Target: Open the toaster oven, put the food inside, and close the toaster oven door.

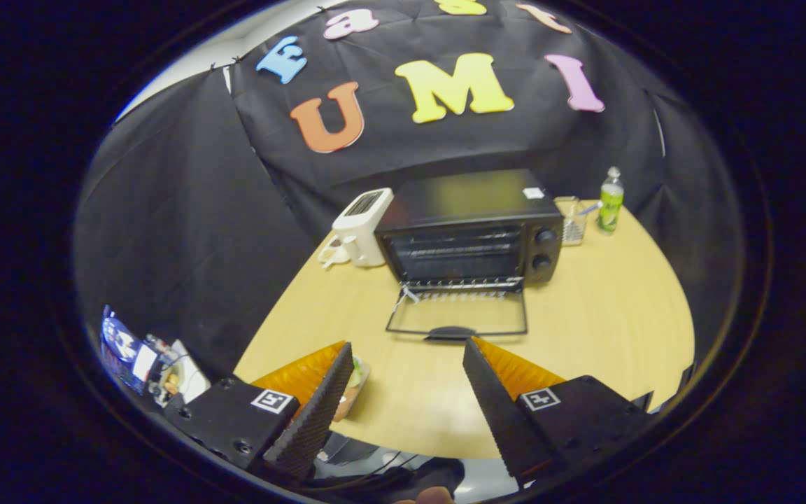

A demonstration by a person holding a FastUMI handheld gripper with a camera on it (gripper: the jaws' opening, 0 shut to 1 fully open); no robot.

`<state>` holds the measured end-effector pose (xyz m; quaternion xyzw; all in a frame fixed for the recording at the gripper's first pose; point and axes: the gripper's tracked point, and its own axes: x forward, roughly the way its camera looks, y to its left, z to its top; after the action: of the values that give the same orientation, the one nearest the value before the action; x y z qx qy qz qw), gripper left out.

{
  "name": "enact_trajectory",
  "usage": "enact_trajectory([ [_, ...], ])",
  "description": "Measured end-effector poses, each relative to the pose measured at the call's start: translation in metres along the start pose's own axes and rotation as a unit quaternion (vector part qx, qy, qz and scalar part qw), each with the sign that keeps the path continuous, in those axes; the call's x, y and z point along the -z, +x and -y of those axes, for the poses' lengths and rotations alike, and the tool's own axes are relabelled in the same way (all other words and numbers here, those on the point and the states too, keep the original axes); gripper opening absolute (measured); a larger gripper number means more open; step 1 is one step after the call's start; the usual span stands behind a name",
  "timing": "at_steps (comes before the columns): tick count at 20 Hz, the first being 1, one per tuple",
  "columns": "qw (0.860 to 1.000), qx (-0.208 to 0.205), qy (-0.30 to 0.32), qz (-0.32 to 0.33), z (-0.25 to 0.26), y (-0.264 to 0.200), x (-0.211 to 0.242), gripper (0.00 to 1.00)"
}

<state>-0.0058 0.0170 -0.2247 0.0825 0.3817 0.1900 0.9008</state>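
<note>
A black toaster oven (469, 227) stands at the far side of a round wooden table (606, 322). Its glass door (457, 313) lies folded down flat onto the table, handle toward me, and the wire rack shows inside. My gripper (408, 351) is open, held above the near part of the table, with nothing between its fingers. The door's handle lies just beyond the fingertips. A small piece of food on a plate (352, 386) sits on the table, mostly hidden behind the left finger (319, 406).
A white pop-up toaster (359, 228) stands left of the oven. A clear cup (572, 220) and a green bottle (611, 201) stand to its right. Black cloth walls surround the table. Electronic gear (138, 362) lies off the table at lower left.
</note>
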Motion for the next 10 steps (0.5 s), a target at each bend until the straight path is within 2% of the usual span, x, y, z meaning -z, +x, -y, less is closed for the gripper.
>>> enact_trajectory([
  [4,0.993,-0.067,0.056,-0.081,-0.033,0.028,0.045,1.00],
  [8,0.971,-0.124,0.129,-0.158,-0.061,0.056,0.083,1.00],
  [10,0.962,-0.132,0.144,-0.189,-0.069,0.076,0.097,1.00],
])
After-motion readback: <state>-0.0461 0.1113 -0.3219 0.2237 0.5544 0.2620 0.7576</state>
